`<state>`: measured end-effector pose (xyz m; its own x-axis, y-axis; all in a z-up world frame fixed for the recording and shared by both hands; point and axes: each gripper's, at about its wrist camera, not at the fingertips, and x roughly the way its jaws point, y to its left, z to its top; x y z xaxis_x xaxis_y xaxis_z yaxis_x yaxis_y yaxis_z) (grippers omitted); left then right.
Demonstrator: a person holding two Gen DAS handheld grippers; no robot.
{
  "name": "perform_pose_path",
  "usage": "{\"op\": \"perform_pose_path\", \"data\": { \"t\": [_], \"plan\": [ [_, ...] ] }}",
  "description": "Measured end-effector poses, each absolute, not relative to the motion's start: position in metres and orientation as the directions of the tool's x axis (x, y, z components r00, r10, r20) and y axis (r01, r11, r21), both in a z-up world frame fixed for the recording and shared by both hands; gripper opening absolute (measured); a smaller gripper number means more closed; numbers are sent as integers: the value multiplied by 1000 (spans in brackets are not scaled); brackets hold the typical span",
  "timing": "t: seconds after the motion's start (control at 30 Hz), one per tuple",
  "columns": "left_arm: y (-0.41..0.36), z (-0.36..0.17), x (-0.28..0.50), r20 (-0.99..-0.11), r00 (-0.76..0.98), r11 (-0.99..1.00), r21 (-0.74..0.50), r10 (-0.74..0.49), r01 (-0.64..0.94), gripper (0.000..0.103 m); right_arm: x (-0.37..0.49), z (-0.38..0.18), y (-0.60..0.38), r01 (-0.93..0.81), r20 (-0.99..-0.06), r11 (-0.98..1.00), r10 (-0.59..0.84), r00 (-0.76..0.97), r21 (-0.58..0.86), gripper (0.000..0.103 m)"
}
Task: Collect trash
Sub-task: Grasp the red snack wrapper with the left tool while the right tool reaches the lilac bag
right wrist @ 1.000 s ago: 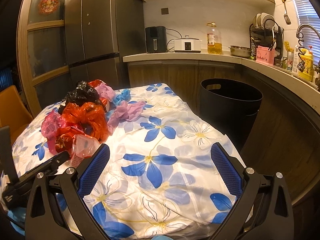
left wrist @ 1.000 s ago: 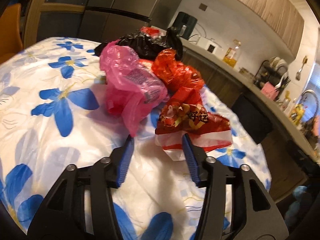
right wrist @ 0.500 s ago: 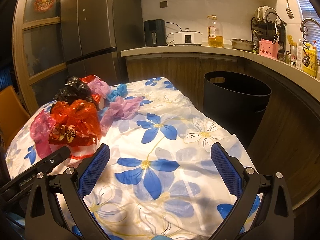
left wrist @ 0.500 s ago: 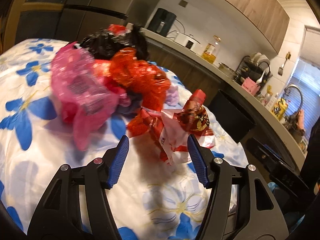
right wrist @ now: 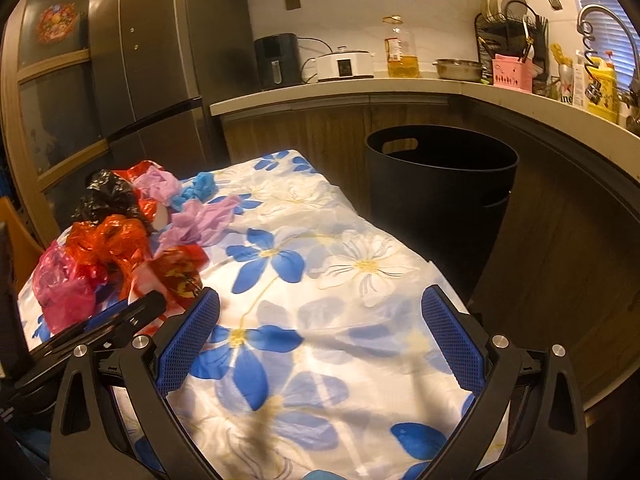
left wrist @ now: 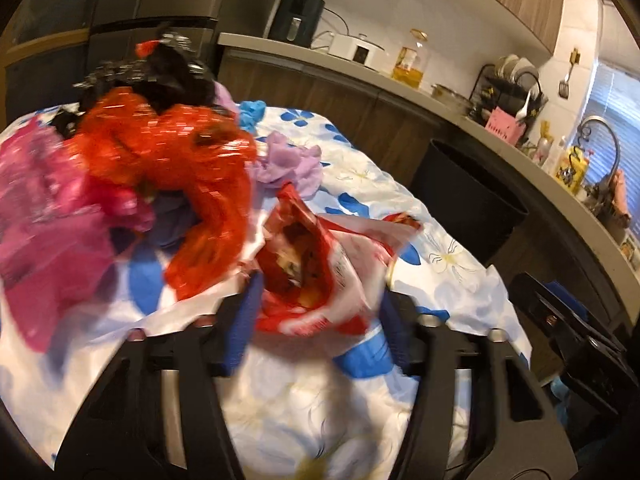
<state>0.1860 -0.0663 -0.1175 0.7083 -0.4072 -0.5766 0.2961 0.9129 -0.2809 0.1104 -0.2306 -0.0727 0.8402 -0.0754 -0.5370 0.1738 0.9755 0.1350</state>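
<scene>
A red and white snack bag (left wrist: 316, 276) lies on the flowered tablecloth (left wrist: 452, 256), its open mouth facing me. My left gripper (left wrist: 320, 312) is open, with the blue fingers either side of the bag's near end; the view is blurred, so contact is unclear. Behind it lies a pile of crumpled bags: orange-red (left wrist: 180, 168), pink (left wrist: 48, 208), black (left wrist: 160, 76) and lilac (left wrist: 288, 160). My right gripper (right wrist: 320, 344) is wide open and empty over the cloth. The snack bag (right wrist: 180, 272) and the left gripper's finger (right wrist: 132, 316) show at its left. The black trash bin (right wrist: 440, 188) stands beyond the table's far corner.
A kitchen counter (right wrist: 400, 92) runs behind the bin with a rice cooker, oil bottle, pot and dish rack. A dark fridge (right wrist: 148, 60) stands at the back left. An orange chair edge (right wrist: 16, 236) is at the table's left.
My left gripper has swung right and moved in on the snack bag, which now sits between its fingers with its opening toward me. My right gripper has drifted slightly, still open.
</scene>
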Motion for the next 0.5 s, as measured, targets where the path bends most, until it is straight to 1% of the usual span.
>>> {"op": "perform_pose_path", "data": {
  "t": [0.07, 0.1, 0.13, 0.17, 0.2, 0.33, 0.43, 0.5],
  "plan": [
    [-74, -117, 187, -572, 723, 922, -246, -388, 299, 33, 111, -74, -234, 178, -541, 974, -77, 838, 138, 98],
    [-75, -116, 186, -571, 725, 923, -237, -385, 304, 30, 111, -74, -236, 181, -542, 973, -77, 837, 140, 98],
    [-78, -116, 186, -572, 727, 925, -222, -380, 309, 24, 111, -75, -238, 181, -542, 973, -76, 837, 144, 98],
    [-80, -116, 186, -572, 730, 927, -211, -374, 309, 14, 112, -75, -239, 181, -542, 973, -75, 837, 145, 98],
    [-80, -116, 185, -570, 729, 925, -210, -379, 317, 11, 113, -76, -239, 178, -542, 973, -71, 837, 148, 98],
    [-81, -113, 179, -560, 746, 932, -188, -360, 309, 6, 120, -79, -237, 154, -546, 977, -50, 836, 146, 98],
    [-73, -105, 170, -541, 766, 938, -193, -346, 288, 5, 128, -78, -235, 127, -538, 979, -23, 843, 157, 98],
    [-63, -97, 162, -527, 773, 935, -218, -353, 278, 5, 135, -75, -232, 106, -519, 982, -9, 855, 157, 92]
  ]
}}
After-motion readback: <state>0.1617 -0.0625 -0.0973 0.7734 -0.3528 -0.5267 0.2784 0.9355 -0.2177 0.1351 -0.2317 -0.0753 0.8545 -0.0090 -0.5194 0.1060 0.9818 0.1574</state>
